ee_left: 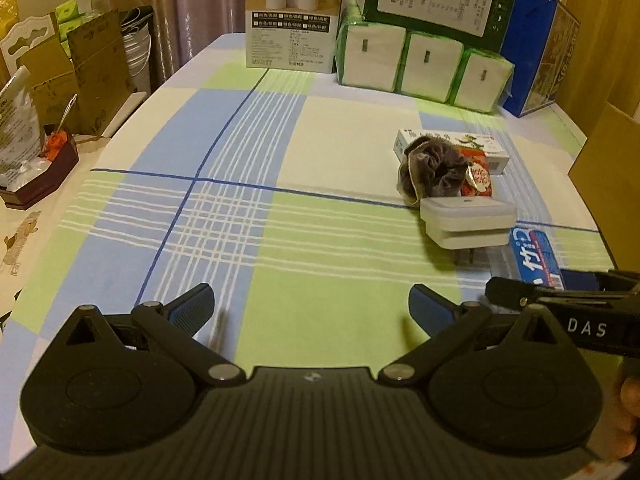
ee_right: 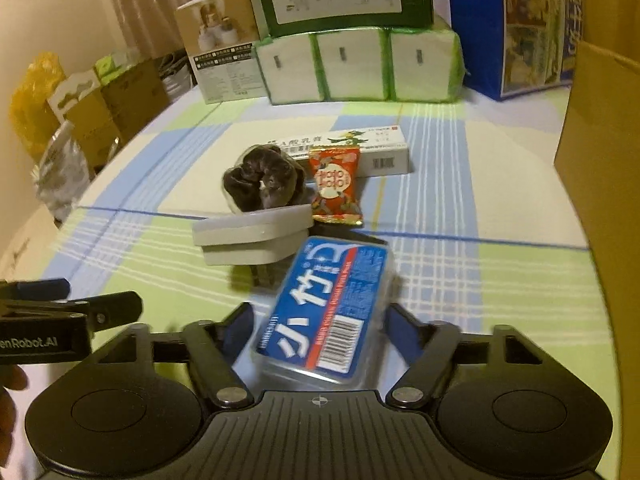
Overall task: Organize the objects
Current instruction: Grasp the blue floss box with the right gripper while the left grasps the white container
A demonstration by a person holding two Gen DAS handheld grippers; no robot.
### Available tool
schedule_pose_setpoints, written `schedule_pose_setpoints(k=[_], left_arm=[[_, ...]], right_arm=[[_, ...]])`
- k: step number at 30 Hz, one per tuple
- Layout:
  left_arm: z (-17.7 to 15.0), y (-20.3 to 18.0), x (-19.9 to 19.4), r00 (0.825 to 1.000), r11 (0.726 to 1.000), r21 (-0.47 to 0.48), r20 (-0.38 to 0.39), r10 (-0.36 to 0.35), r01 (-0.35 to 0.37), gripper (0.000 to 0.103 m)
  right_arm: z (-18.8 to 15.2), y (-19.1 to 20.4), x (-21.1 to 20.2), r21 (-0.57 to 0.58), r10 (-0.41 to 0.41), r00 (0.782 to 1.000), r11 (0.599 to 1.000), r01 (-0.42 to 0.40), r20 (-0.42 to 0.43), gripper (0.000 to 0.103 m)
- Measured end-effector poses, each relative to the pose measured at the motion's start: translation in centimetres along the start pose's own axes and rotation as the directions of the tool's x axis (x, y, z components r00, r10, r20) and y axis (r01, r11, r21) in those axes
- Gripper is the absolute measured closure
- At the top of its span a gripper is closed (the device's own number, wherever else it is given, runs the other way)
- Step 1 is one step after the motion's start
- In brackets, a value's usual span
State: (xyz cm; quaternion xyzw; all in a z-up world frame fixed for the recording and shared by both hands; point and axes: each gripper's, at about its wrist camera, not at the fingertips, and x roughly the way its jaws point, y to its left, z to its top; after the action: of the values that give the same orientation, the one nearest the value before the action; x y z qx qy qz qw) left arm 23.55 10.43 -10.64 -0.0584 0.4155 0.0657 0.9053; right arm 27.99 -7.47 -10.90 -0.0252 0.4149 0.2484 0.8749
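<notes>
While the right gripper (ee_right: 320, 328) reaches forward low over the surface (ee_right: 500, 280), its blue-padded fingers (ee_right: 404, 334) stand on either side of a clear plastic case with a blue label (ee_right: 324, 308); whether the pads actually press the case I cannot tell, though the gap is only a little wider than the case. The case is flat, rectangular and glossy, tilted slightly, with white characters and a barcode on its label.

Just ahead of this gripper and a little to its left lies a white plug adapter (ee_right: 252, 238), smooth, blocky and stepped, with metal prongs pointing toward the gripper. Beyond it sits a dark velvety scrunchie (ee_right: 260, 180), bunched and soft, and beside that a crinkled red foil snack packet (ee_right: 336, 188). Behind both lies a long white cardboard box (ee_right: 384, 152).

The left gripper (ee_left: 310, 310) is held level above the checked cloth, spread wide with nothing between its ribbed blue pads (ee_left: 192, 308). The same cluster lies ahead of it and to its right. At the far end stand wrapped tissue packs (ee_left: 424, 64), soft-cornered with green edging, and printed cartons.
</notes>
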Motion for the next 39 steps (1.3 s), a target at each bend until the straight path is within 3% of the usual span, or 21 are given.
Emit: schedule_pose_setpoints(k=[4, 12, 16, 22, 25, 31, 39], left_arm=[[0.0, -0.3, 0.1, 1.000, 1.000, 0.001, 0.003, -0.026, 0.026, 0.001], [1.1, -2.8, 0.5, 0.983, 0.985, 0.022, 0.050, -0.175, 0.174, 0.002], [1.9, -4.6, 1.3, 0.974, 0.977, 0.045, 0.079, -0.213, 0.210, 0.003], [2.5, -7.6, 2.9, 0.969, 0.970, 0.120, 0.106, -0.222, 0.209, 0.014], [2.6, -8.3, 3.7, 0.968, 0.968, 0.126, 0.102, -0.230, 0.217, 0.025], [2.5, -9.0, 4.8, 0.972, 0.968, 0.151, 0.088, -0.217, 0.202, 0.038], [2.3, -8.7, 4.5, 0.972, 0.968, 0.152, 0.093, -0.217, 0.201, 0.041]], right_arm=[[0.1, -0.4, -0.3, -0.006, -0.044, 0.999, 0.999, 0.044, -0.001, 0.048], [-0.2, -3.3, -2.5, 0.072, -0.100, 0.995, 0.992, 0.099, 0.007, 0.049], [-0.5, -4.7, -2.5, 0.089, -0.128, 0.992, 0.988, 0.128, -0.004, 0.049], [-0.5, -5.0, -2.5, 0.092, -0.128, 0.992, 0.988, 0.127, 0.006, 0.049], [-0.5, -4.9, -2.4, 0.088, -0.126, 0.992, 0.988, 0.125, 0.007, 0.049], [-0.4, -4.9, -2.2, 0.094, -0.126, 0.992, 0.988, 0.124, 0.014, 0.049], [-0.4, -4.8, -1.8, 0.068, -0.135, 0.991, 0.989, 0.134, 0.017, 0.047]])
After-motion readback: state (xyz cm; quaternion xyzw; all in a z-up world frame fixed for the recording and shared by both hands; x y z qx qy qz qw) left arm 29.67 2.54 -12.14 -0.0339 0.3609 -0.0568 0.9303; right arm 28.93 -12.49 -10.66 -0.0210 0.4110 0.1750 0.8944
